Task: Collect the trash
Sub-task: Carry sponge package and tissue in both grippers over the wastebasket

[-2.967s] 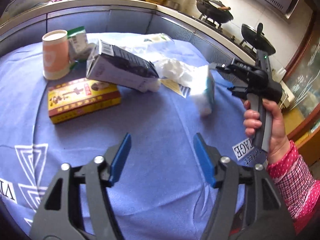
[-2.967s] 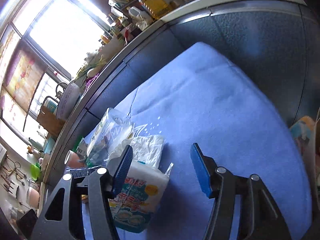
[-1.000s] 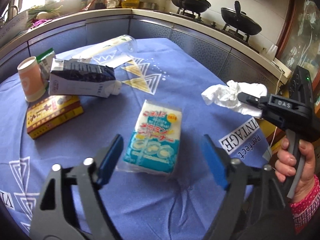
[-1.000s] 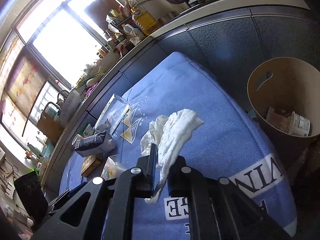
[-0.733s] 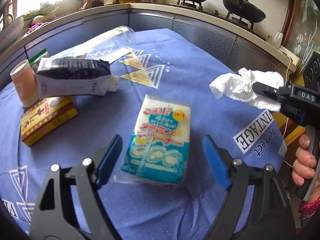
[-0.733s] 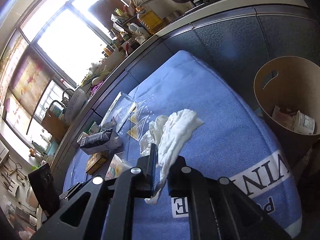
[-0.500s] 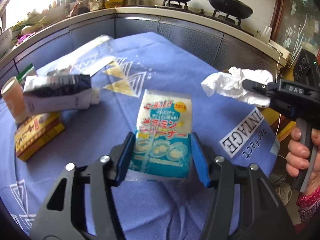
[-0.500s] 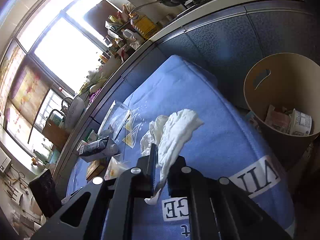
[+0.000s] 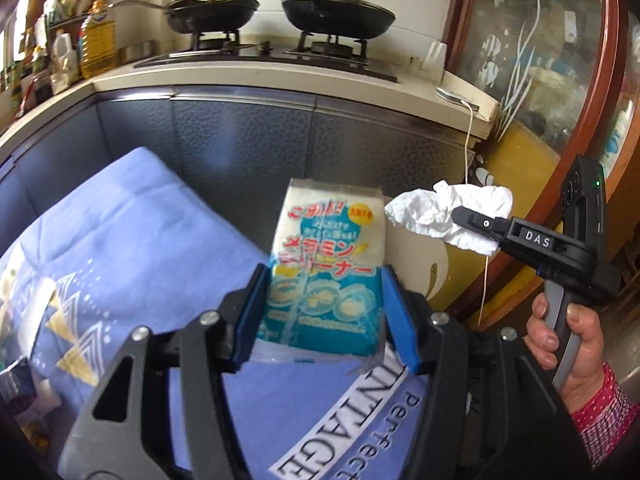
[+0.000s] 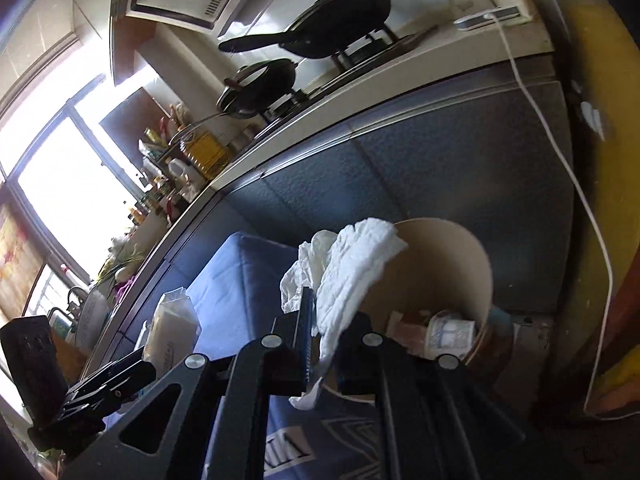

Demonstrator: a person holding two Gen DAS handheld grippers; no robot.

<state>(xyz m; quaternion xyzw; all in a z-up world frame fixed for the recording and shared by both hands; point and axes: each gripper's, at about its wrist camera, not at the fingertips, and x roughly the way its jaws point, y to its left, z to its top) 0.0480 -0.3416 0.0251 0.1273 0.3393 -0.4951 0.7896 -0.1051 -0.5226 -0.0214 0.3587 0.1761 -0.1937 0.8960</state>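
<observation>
At the far left, the blue tablecloth (image 9: 132, 248) covers the table, with white lettering printed at its near edge. My left gripper (image 9: 322, 316) is clamped on the sponge packet (image 9: 326, 264): both blue pads press its lower sides, and the packet is lifted clear of the cloth, tilted up and away from me. Beyond it, two black pans (image 9: 338, 12) sit on the stove along the far counter.

To the right, my right gripper (image 10: 326, 344) has its jaws drawn narrow and pinches the crumpled white tissue (image 10: 348, 276). The tissue stands up out of the jaws and hangs a short tail below them. My right hand (image 9: 568, 344) grips the handle, with a red dotted sleeve (image 9: 604, 416) at the wrist.

Just beyond the tissue, off the right end of the table, stands the tan trash bin (image 10: 448, 264). It is open at the top and already contains a small cup and paper scraps. A white cable (image 10: 568, 168) hangs down the cabinet at far right.
</observation>
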